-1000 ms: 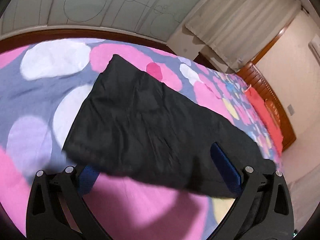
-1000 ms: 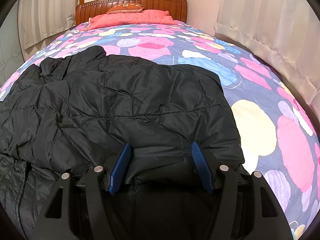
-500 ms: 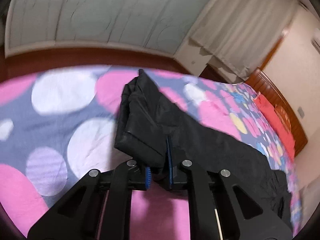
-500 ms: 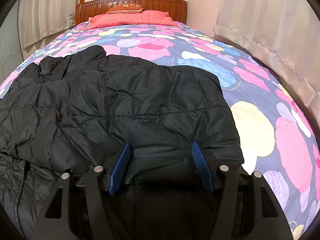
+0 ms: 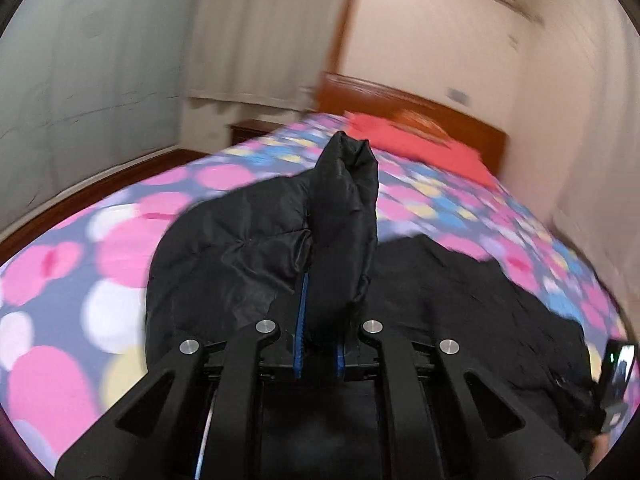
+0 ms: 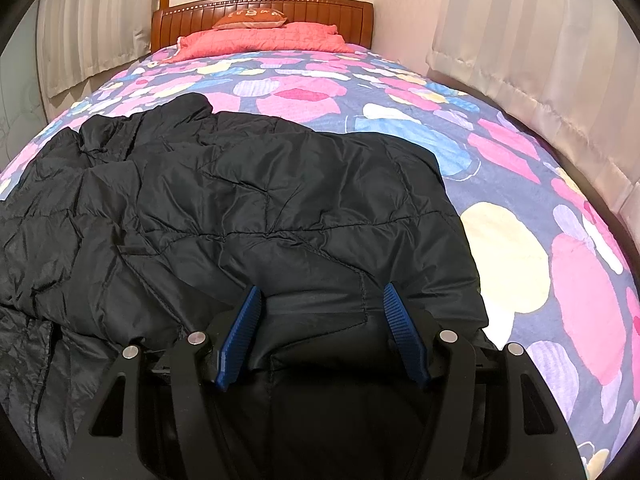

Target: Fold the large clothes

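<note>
A black quilted down jacket lies spread on the bed. In the left wrist view my left gripper is shut on a bunched end of the jacket, which stands up between the blue pads above the bed. The rest of the jacket trails down to the right. In the right wrist view my right gripper is open, its blue pads resting on the jacket's near edge with a fold of fabric between them.
The bed has a flowered pink, blue and yellow cover. A red quilt and pillow lie by the wooden headboard. Curtains hang along the right side. A nightstand stands beside the bed.
My left gripper closed on the jacket's end, lifted it and swung toward the headboard. The right gripper and the jacket under it stayed still.
</note>
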`<action>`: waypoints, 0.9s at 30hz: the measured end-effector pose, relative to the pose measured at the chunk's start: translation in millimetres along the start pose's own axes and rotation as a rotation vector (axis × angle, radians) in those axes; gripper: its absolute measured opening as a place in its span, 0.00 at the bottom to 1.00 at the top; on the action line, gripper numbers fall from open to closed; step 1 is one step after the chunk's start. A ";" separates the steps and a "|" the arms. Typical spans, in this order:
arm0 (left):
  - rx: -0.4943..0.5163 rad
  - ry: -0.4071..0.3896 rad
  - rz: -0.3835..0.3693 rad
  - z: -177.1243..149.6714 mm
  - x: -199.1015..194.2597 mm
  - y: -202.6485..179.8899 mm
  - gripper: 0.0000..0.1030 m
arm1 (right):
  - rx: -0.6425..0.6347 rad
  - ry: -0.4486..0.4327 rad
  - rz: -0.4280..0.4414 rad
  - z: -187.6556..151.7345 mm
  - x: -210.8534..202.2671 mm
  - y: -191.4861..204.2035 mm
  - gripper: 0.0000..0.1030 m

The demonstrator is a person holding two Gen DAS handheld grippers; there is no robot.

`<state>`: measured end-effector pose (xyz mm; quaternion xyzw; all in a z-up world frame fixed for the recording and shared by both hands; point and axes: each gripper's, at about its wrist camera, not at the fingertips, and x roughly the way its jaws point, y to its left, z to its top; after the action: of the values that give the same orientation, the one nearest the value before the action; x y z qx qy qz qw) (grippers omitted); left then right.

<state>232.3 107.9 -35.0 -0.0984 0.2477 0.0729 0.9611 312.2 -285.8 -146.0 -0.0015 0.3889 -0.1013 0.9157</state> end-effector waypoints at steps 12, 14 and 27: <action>0.216 0.145 -0.116 -53.8 49.0 -146.3 0.10 | 0.007 -0.004 0.008 0.0 0.5 -0.8 0.63; 0.254 0.172 -0.131 -62.3 53.9 -162.7 0.12 | 0.007 -0.004 0.007 -0.6 0.1 -0.6 0.63; 0.266 0.086 -0.097 -44.7 -15.7 -114.5 0.69 | 0.063 -0.009 0.077 8.5 -20.9 3.5 0.64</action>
<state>219.7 -14.7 -48.1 0.0146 0.2912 -0.0115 0.9565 304.7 -279.2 -125.5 0.0419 0.3810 -0.0782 0.9203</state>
